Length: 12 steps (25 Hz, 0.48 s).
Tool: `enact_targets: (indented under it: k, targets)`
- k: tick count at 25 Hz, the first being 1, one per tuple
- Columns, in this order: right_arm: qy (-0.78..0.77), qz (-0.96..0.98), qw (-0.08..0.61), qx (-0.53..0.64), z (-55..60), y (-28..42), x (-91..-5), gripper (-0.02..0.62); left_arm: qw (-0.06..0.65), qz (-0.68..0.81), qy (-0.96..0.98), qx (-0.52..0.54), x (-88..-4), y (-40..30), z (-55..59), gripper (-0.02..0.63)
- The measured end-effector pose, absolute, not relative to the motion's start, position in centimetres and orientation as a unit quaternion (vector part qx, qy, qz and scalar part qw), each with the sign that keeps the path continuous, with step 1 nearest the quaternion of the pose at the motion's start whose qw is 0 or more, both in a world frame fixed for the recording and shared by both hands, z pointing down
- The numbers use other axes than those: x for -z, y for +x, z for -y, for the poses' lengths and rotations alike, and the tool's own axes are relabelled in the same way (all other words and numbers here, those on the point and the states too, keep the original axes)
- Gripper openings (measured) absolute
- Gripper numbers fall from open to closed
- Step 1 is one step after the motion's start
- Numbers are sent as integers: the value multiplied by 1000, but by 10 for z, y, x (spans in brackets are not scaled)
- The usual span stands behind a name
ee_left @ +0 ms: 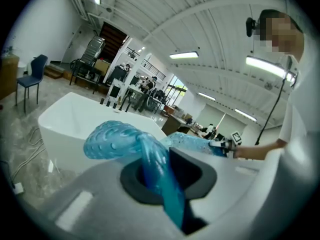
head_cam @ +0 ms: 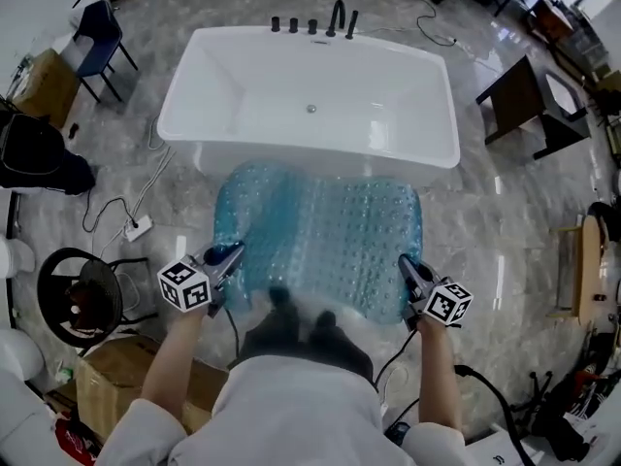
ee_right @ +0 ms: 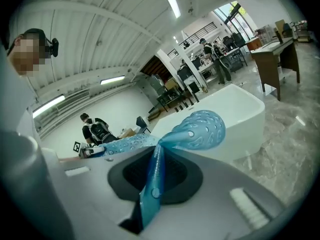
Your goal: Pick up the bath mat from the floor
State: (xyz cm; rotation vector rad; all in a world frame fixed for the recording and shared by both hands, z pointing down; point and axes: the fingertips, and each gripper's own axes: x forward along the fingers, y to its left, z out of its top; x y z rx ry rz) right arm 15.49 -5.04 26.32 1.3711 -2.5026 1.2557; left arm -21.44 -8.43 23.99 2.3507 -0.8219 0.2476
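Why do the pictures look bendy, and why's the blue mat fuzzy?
Both gripper views: wide lenses curve the ceiling and darken corners; the bath mat, right at the jaws, blurs. Head view: sharper, with glare on the floor.

The bath mat (head_cam: 320, 226) is seen in translucent light blue, dotted all over with rows of round bubbles. The bathtub (head_cam: 233, 95) is shown plain white, its taps (head_cam: 336, 17) black. The floor (head_cam: 495, 231) is veined in grey marble. Black-and-white square markers are borne by the left gripper (head_cam: 231, 253) and the right gripper (head_cam: 406, 264)
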Motion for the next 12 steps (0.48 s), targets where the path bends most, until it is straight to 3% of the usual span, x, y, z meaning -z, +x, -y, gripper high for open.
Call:
enact_targets:
  k: [12]
  targets:
    - [397, 832, -55, -384, -78, 213, -170, 26, 283, 332, 899, -20, -146, -138, -51, 48]
